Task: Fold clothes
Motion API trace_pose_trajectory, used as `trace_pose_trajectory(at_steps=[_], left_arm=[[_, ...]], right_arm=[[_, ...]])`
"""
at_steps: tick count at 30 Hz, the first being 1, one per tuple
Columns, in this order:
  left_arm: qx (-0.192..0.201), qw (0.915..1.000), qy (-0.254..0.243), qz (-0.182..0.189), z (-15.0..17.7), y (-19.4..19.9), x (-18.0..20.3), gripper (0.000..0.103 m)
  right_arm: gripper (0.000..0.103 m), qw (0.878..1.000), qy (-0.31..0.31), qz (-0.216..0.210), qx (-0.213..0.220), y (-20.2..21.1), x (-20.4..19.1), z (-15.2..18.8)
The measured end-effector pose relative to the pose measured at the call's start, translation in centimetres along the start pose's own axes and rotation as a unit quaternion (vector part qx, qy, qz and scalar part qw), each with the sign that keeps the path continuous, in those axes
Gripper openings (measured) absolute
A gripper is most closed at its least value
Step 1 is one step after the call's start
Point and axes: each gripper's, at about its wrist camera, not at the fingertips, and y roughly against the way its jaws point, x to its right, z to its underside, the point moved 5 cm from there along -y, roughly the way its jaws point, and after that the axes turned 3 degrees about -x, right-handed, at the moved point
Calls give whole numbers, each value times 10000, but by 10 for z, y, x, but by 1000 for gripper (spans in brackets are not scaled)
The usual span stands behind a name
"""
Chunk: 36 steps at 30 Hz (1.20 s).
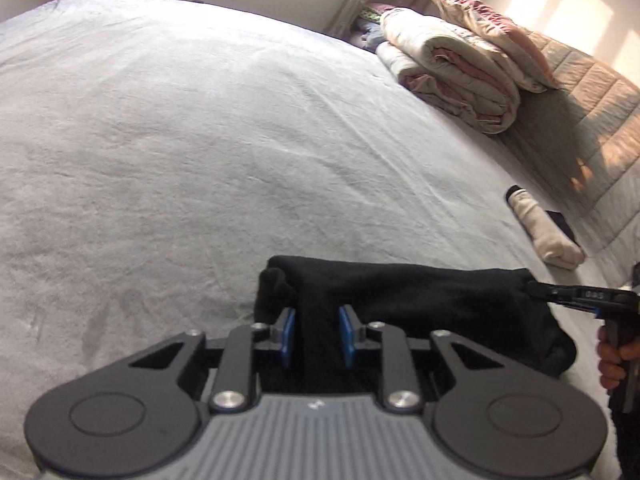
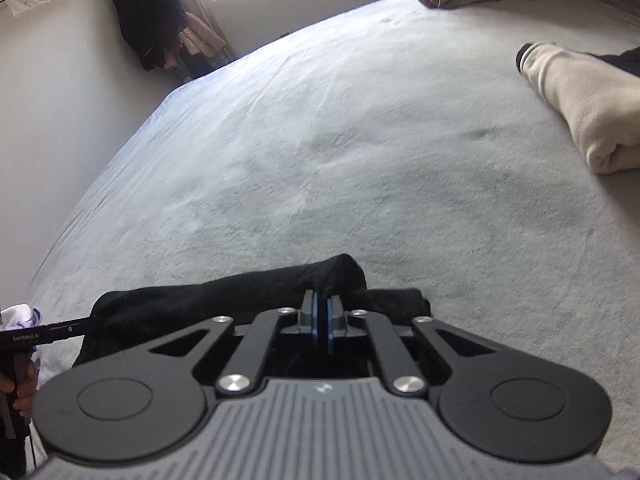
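My left gripper (image 1: 316, 334) and right gripper (image 2: 322, 320) each pinch the black garment (image 1: 420, 296); seemingly taut, I'd lower it flat toward twelve o'clock.

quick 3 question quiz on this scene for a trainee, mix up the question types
1. True or false: the right gripper is shut on the black garment.
2. The cream folded garment lies: A) on the bed B) on the floor C) between the left gripper's fingers
3. Fill in: cloth runs between the left gripper's blue pads, whose jaws stand ____.

Key
1. true
2. A
3. apart
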Motion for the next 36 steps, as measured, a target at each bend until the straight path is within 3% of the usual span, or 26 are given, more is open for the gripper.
trace_pose_trajectory(at_steps=[4, 8, 11, 17, 22, 27, 36], left_arm=[[122, 9993, -182, -291, 5, 3, 2, 23], [667, 9961, -295, -486, -3, 21, 10, 32], [998, 9939, -374, -289, -7, 28, 22, 39], [994, 9926, -688, -136, 3, 7, 47, 44], [981, 9915, -808, -292, 19, -14, 41, 44], [1069, 9876, -1101, -323, 27, -18, 43, 48], [1226, 9873, -1007, -65, 24, 9, 51, 50]], right_arm=[[6, 9988, 236, 421, -3, -5, 2, 2], [26, 9956, 617, 633, 321, 7, -13, 1], [42, 9885, 1101, 815, 633, 11, -36, 3], [42, 9785, 1798, 681, 744, -7, -88, 18], [42, 9796, 1762, 847, 470, -37, -90, 31], [44, 9820, 1570, 880, 581, -44, -82, 38], [44, 9805, 1501, 911, 885, -11, -93, 37]])
